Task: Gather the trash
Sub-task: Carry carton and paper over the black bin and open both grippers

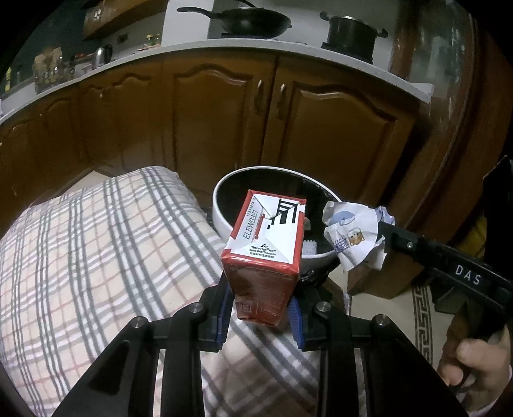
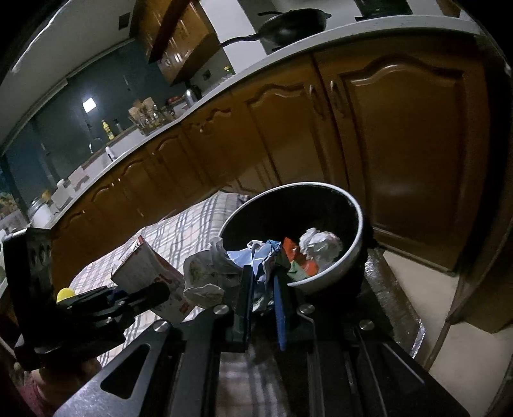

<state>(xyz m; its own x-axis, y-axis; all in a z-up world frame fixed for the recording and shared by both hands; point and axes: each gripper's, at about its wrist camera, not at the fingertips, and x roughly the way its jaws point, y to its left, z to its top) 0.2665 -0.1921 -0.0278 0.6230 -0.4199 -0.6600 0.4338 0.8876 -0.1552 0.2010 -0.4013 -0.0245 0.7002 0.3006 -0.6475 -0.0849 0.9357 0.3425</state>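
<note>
Red carton (image 1: 266,253), clamped upright between the left gripper's (image 1: 261,312) blue pads, hangs just before the bowl (image 1: 224,221) on the checked cloth (image 1: 96,243), while the right gripper (image 2: 263,282) pinches crumpled paper (image 2: 208,272) at the bowl's near rim.

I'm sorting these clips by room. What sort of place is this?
A home kitchen, most likely: a black wok and a pot stand on the countertop above wooden cabinet doors, with jars and a kettle further along.
</note>
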